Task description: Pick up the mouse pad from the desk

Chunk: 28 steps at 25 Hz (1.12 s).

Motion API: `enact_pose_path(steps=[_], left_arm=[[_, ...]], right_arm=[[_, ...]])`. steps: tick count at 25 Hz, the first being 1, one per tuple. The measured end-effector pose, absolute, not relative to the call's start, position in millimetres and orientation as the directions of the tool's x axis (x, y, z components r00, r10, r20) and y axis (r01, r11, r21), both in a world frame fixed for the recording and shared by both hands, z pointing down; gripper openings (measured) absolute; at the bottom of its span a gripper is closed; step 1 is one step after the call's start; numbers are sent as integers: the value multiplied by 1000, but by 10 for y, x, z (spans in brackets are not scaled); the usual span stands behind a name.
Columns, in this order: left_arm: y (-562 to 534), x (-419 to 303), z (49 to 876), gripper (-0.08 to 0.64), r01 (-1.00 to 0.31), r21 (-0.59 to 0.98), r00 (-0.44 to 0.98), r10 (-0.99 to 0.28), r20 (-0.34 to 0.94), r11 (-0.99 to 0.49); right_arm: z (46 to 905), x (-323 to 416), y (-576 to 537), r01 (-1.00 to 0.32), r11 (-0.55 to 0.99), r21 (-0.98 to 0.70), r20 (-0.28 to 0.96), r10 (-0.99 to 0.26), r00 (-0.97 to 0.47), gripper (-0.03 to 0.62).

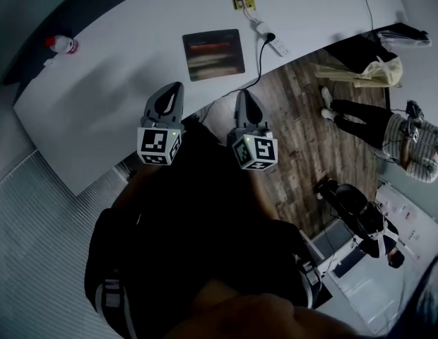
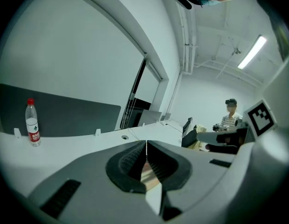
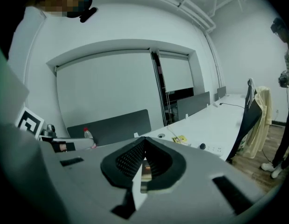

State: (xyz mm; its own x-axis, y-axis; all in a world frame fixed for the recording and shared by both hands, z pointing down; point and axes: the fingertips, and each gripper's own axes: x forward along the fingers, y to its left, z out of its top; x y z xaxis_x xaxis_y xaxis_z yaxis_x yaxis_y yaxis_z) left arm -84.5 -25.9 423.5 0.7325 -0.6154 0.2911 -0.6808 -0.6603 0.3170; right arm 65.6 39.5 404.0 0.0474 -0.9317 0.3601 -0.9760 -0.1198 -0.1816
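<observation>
White desk [image 1: 99,90] stretches before us, the dark mouse pad [image 1: 213,54] lying flat at twelve o'clock from our grippers. We hold the left gripper [image 1: 174,88] and right gripper [image 1: 245,94] with jaws together, empty. At ten o'clock, the water bottle [image 1: 61,44] has a red label too small to read.

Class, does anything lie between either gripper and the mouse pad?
Only bare desk lies ahead of the left gripper. A thin black cable crosses the desk edge between the right gripper and the mouse pad.

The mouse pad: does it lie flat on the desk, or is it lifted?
Flat. In the head view the mouse pad lies spread on the white desk; nothing touches it.
</observation>
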Motion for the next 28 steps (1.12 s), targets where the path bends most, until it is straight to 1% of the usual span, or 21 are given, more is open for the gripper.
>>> enact_pose_path(steps=[8,14,22,26,28], left_arm=[[-318,-991,4341,6,-702,333,712,-626,317,-630],[-413,-952,4399,6,-726,325,687,-645,334,-606],[-545,-625,4630,6,-770,304,638,-666,388,-561],[-627,-457,4743,6,-797,217,598,-689,409,-563],[-670,-364,4800,6,-800,215,594,-690,414,-560]], right_arm=[[4144,507,173,-979,-76,-187,360,-933,4,2],[4250,580,-19,-983,-26,-180,366,-930,-43,2],[4494,938,-313,-982,47,-181,391,-913,-116,2],[4661,1126,-477,-981,78,-179,432,-890,-150,2],[4759,1211,-546,-979,90,-183,445,-880,-164,2]])
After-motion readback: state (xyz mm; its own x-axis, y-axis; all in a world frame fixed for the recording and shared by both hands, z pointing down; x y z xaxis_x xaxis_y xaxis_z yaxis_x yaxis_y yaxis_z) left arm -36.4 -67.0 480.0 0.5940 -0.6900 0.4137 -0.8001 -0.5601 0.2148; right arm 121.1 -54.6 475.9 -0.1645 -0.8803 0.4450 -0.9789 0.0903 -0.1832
